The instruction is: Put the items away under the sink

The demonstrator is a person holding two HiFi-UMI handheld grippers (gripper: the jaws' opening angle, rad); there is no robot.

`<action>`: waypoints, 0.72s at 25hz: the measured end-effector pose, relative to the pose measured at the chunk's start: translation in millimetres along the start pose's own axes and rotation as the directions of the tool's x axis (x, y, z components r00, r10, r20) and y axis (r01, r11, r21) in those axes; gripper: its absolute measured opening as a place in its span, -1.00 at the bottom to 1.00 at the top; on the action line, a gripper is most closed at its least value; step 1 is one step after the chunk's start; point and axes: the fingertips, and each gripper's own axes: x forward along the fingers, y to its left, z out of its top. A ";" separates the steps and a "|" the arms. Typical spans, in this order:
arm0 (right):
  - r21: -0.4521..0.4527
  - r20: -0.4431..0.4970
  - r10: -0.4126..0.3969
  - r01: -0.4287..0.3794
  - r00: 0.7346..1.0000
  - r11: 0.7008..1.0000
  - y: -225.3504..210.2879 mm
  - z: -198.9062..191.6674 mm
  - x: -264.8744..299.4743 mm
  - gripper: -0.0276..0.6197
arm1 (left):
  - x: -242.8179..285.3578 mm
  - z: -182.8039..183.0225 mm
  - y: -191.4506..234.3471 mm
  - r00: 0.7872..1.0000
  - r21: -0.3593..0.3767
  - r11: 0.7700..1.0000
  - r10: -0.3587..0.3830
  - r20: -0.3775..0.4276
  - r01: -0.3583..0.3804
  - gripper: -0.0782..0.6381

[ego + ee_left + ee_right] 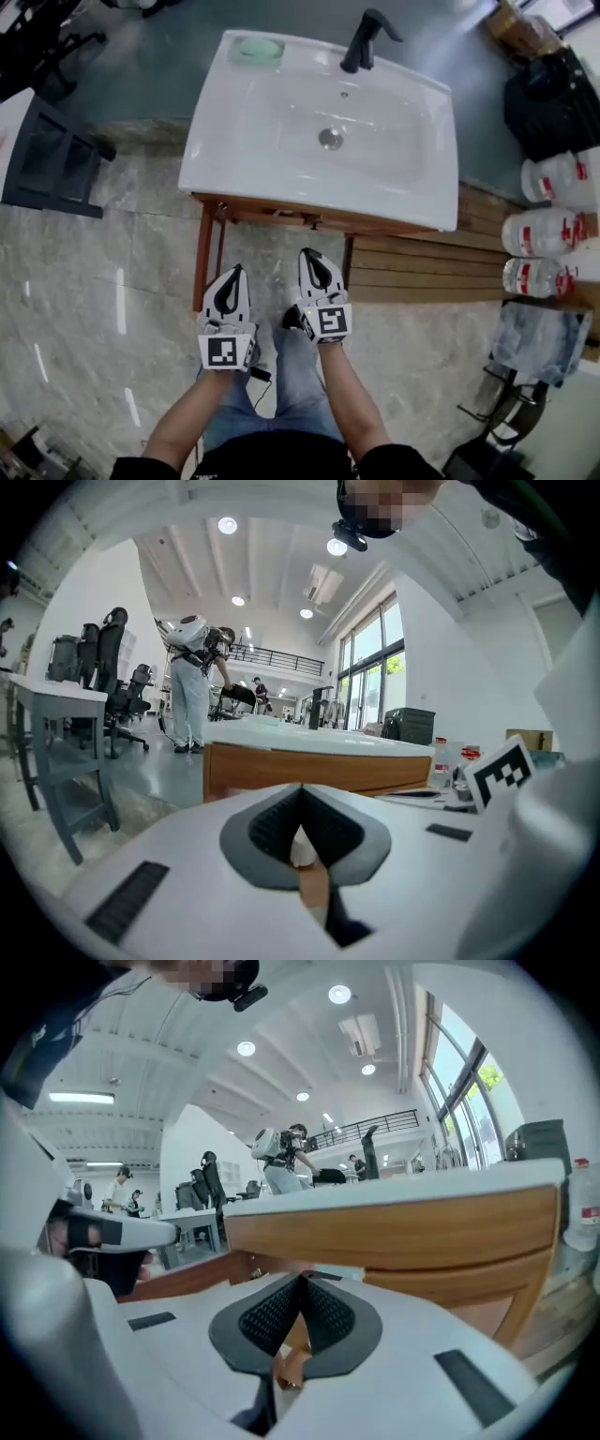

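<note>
A white sink [234,159] with a black faucet [364,39] and a green soap bar [258,49] sits on a wooden cabinet [281,215]. Both grippers hover side by side just in front of the cabinet, pointing at it. My left gripper [237,271] is shut, its dark pads meeting at the tip with nothing between them [302,791]. My right gripper [307,253] is shut too and holds nothing [302,1282]. The cabinet's wooden front [403,1232] fills the right gripper view close ahead; in the left gripper view the cabinet's wooden front [309,769] stands a little farther off. What lies under the sink is hidden.
Large water bottles [548,232] and a black bag [553,103] stand at the right beside a wooden slatted platform [422,267]. A grey stand [47,159] is at the left. People stand farther off [192,686] in the hall. My legs are below the grippers.
</note>
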 end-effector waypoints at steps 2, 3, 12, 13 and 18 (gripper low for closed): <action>0.005 -0.011 0.000 0.000 1.000 1.000 6.8 34.8 -21.3 -0.88 | -15.2 34.9 -3.2 1.000 -0.001 1.000 0.005 -0.005 -0.005 -0.76; 0.010 -0.014 0.001 0.000 1.000 1.000 9.6 54.8 -32.5 -0.88 | -23.2 53.4 -6.2 1.000 0.000 1.000 0.002 -0.006 -0.002 -0.76; -0.106 0.072 0.052 -0.045 0.996 0.993 33.7 250.8 -145.1 -0.88 | -99.5 231.3 -16.5 0.999 0.088 0.996 0.023 0.040 -0.027 -0.76; -0.105 0.070 0.050 -0.043 0.996 0.994 36.2 264.1 -158.4 -0.88 | -110.4 243.6 -14.5 0.999 0.101 0.994 0.037 0.035 -0.041 -0.76; -0.084 0.107 0.019 -0.010 0.994 0.996 47.2 324.0 -213.4 -0.88 | -162.6 294.9 -9.1 0.997 0.092 0.993 0.073 0.029 -0.076 -0.76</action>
